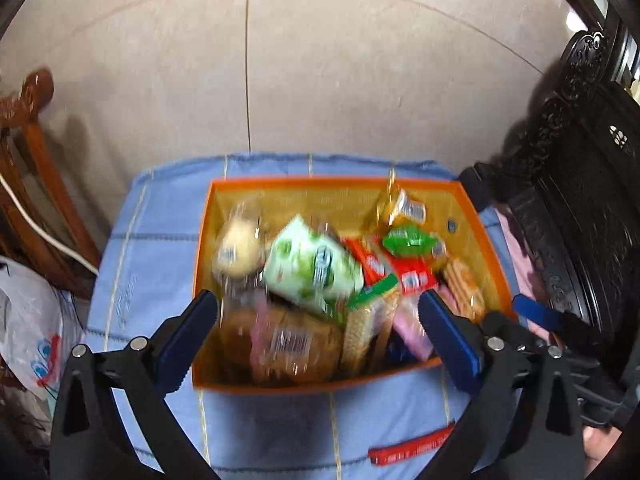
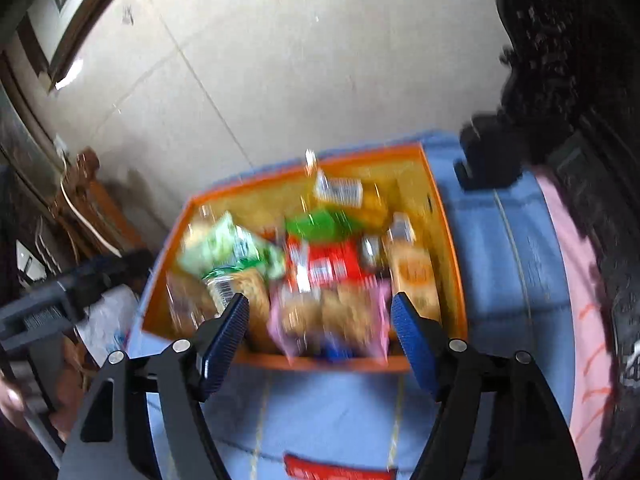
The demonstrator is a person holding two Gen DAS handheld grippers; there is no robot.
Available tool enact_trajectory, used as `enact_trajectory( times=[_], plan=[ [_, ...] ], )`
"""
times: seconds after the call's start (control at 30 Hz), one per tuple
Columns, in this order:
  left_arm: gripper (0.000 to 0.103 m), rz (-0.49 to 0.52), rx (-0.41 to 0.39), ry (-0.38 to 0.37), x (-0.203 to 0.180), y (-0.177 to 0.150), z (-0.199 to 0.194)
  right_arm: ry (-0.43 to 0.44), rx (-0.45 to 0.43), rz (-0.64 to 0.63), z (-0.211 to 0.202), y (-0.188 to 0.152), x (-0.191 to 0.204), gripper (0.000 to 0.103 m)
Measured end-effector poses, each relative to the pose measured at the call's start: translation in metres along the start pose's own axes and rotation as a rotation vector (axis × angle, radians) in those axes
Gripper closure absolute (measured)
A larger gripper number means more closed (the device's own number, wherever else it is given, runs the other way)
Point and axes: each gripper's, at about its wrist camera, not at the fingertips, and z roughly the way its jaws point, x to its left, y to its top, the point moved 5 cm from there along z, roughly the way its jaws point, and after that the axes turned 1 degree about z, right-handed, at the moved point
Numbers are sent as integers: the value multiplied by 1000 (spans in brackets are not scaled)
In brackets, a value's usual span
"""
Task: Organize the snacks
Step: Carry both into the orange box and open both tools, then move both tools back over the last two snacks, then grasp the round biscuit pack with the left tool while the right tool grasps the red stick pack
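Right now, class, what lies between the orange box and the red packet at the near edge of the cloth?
Only bare blue cloth separates the orange box from the red packet, seen best in the left wrist view.

An orange box [image 1: 476, 216] sat at frame centre, crowded with snack packets: a green-white bag [image 1: 312, 268] tilted centrally, red packs [image 1: 400, 268] beside it.

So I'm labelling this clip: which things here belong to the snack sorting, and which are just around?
Job: orange box, green packet, red packet, biscuits, left tool, right tool.
Around: blue cloth, wooden chair, plastic bag.
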Motion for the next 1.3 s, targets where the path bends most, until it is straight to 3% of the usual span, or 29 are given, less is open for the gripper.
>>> enact_trajectory(
  times=[0.37,0.63,0.9,1.3],
  plan=[
    [4,-80,156,-27,37,-117,-20,-44,172,-10,-8,-110,-1,29],
    [4,-103,238,-38,35,-186,-30,-59,196,5,-28,-165,12,29],
    [4,-105,225,33,28,-208,-55,-67,226,-102,-22,-177,25,26],
    [4,-301,293,139,17,-271,-64,-93,321,-388,50,-174,4,26]
  ],
)
